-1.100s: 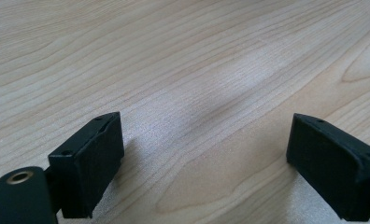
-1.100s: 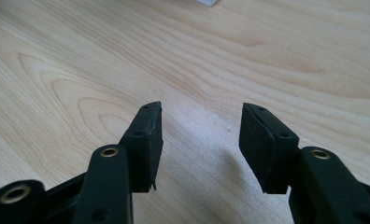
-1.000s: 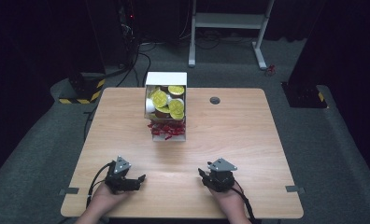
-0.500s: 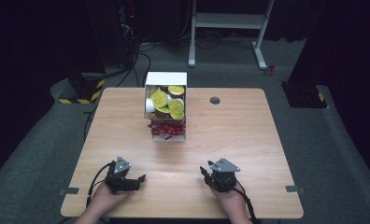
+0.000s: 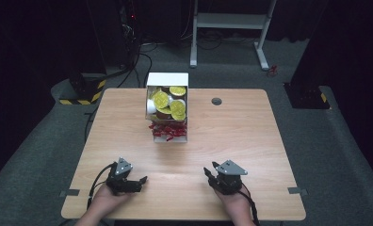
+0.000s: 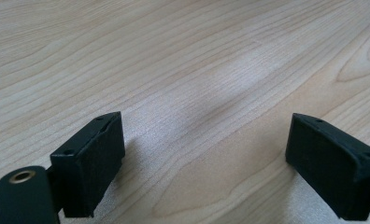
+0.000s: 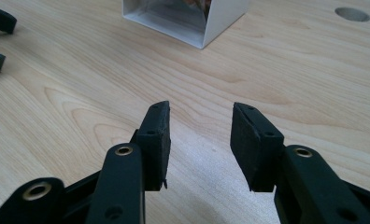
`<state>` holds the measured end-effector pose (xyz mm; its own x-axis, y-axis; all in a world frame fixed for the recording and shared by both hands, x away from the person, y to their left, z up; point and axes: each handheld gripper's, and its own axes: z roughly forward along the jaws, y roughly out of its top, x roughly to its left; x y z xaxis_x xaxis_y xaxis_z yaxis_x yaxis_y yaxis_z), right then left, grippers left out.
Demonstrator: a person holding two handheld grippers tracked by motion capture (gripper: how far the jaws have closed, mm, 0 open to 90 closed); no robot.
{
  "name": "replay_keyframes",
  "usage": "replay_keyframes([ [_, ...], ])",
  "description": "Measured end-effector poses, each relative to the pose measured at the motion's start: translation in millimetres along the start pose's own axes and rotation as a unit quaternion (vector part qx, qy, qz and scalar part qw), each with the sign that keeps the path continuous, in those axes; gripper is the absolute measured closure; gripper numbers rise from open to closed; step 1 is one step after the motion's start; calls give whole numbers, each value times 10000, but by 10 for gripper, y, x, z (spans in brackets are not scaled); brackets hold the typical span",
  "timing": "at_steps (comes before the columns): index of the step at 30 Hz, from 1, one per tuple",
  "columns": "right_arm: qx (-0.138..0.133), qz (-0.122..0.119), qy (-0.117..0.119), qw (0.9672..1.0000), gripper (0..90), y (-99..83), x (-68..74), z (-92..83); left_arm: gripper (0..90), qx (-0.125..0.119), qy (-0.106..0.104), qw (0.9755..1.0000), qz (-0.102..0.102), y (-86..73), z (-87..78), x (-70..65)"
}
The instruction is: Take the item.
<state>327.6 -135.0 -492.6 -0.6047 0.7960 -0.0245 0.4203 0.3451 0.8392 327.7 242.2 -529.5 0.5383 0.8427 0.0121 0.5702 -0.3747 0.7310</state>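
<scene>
A white box (image 5: 168, 107) stands on the light wooden table (image 5: 250, 136).

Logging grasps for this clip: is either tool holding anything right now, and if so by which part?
Nothing is held. The left tool and the right tool both stand open over bare wooden table, well short of the white box.
</scene>
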Motion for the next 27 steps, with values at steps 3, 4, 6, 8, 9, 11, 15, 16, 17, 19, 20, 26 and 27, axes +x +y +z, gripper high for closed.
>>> replay_keyframes([
  [3,-103,-61,-27,9999,576,41,8,-56,124,-22,12,10000,-17,-3,-1,-6],
  [4,-135,-53,-23,9999,576,58,5,-75,126,-19,12,10000,-24,-5,-4,-9],
  [6,-195,-24,7,9998,586,88,-6,-98,128,-12,15,10000,-23,-5,-5,-9],
  [8,-208,34,39,9998,595,142,-16,-88,131,-15,27,10000,-33,-6,-6,-10],
  [9,-208,34,39,9998,595,142,-16,-88,131,-15,27,10000,-33,-6,-6,-10],
  [11,-152,-27,32,9999,594,181,-6,-58,132,-16,27,10000,-35,-6,-6,-10],
  [15,-98,-77,10,9999,590,247,13,-6,132,-16,32,10000,-32,-6,-7,-10],
  [16,-86,-73,-1,9999,590,261,18,7,133,-29,27,10000,-47,-8,-6,-12],
  [17,-65,-85,-15,9999,593,272,23,18,134,-27,29,10000,-43,-8,-8,-12],
  [19,-50,-167,-23,9998,616,289,27,45,136,-28,29,10000,-46,-11,-10,-13],
  [20,-4,-182,-20,9998,617,302,42,62,138,-33,39,10000,-28,-12,-12,-11],
  [26,-67,-310,-51,9995,615,362,104,71,140,-33,36,10000,-11,-13,-15,-10],
  [27,-67,-310,-51,9995,615,362,104,71,140,-33,36,10000,-11,-13,-15,-10],
])
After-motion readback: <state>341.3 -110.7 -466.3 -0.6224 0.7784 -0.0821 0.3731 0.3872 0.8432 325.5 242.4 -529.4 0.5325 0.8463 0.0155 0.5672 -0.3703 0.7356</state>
